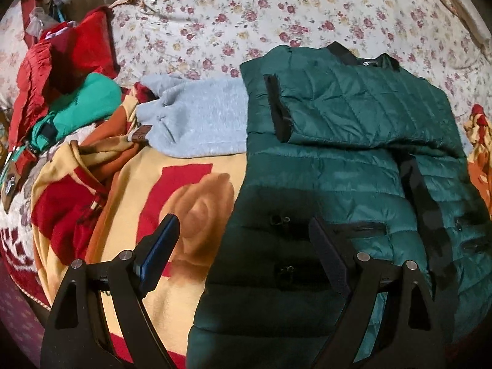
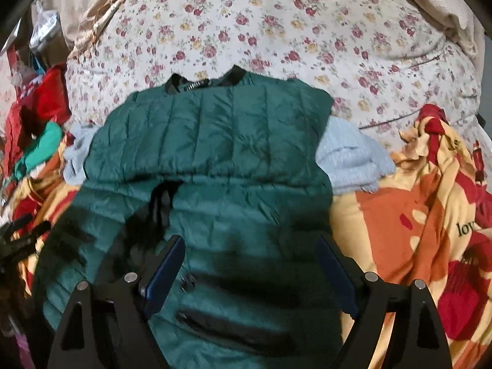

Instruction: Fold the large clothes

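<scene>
A dark green quilted jacket (image 1: pixel 353 166) lies flat on the bed, filling the centre and right of the left wrist view and the centre of the right wrist view (image 2: pixel 209 166). Its 2 sleeves are folded in across the chest, one black cuff (image 1: pixel 278 110) showing at centre frame, and the black collar (image 2: pixel 203 84) points toward the top of the frame. Zipped pockets show on the lower part of the jacket.

The left gripper (image 1: pixel 246 255) hangs over the jacket's lower left edge, its 2 fingers spread wide with nothing between them: the left finger is above the blanket, the right one above the green fabric. The right gripper (image 2: pixel 250 269) is also spread wide and empty, over the jacket's lower half.

A grey garment (image 1: pixel 196 120) lies under the jacket's upper part, sticking out on both sides. Beneath everything is a yellow, red and orange blanket (image 1: pixel 172 190). A floral quilt (image 2: pixel 276 30) covers the top of both frames. At the left edge sits a heap of red and bright green clothes (image 1: pixel 70 86).
</scene>
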`<state>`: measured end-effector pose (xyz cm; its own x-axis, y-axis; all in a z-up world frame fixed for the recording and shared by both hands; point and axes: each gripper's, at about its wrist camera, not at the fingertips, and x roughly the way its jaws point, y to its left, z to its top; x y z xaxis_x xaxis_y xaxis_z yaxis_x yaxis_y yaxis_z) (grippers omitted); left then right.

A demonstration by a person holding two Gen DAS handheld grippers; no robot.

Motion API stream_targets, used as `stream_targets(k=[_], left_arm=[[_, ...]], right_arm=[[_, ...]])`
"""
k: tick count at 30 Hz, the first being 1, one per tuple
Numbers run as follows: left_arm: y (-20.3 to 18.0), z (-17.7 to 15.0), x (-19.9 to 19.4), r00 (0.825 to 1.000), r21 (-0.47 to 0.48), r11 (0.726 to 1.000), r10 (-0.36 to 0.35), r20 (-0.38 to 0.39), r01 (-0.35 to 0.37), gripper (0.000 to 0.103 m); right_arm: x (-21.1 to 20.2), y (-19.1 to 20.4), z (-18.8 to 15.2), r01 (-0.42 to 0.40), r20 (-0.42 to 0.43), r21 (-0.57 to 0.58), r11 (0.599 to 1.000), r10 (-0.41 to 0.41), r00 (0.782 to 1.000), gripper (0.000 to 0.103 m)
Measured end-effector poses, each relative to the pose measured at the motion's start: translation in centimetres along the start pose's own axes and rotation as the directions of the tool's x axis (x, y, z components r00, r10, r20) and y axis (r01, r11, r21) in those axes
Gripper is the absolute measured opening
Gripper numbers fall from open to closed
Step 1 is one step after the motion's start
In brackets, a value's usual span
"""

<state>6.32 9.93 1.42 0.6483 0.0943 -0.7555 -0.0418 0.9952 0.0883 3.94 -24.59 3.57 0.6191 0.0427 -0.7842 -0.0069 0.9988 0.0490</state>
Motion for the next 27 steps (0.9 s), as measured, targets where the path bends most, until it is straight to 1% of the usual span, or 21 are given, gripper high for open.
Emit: stream_targets(k=[4, 13, 23, 27], left_arm=[[-0.4, -0.2, -0.2, 1.0, -0.002, 1.0, 0.019, 0.013, -0.019, 0.087], [-1.2, -1.2, -1.5, 0.999, 0.043, 0.999, 0.023, 0.043, -0.025, 0.087], [-1.2, -2.3, -1.6, 0.999, 0.044, 0.999, 0.027, 0.018, -0.027, 0.087], [-1.4, -1.5, -1.3, 1.0, 0.021, 1.0, -0.015, 0.004, 0.015, 0.086]], right_arm=[[-0.2, 0.3, -1.3, 0.026, 0.015, -0.049, 0.998, -0.026, 1.0, 0.085], [-0.4, 1.6, -3.7, 0.026, 0.021, -0.1, 0.995, -0.024, 0.999, 0.085], [-0.9, 0.6, -5.5, 0.011, 0.018, -0.058, 0.998, -0.01, 1.0, 0.085], [-0.4, -0.2, -5.2, 0.025, 0.012, -0.053, 0.998, -0.024, 1.0, 0.085]])
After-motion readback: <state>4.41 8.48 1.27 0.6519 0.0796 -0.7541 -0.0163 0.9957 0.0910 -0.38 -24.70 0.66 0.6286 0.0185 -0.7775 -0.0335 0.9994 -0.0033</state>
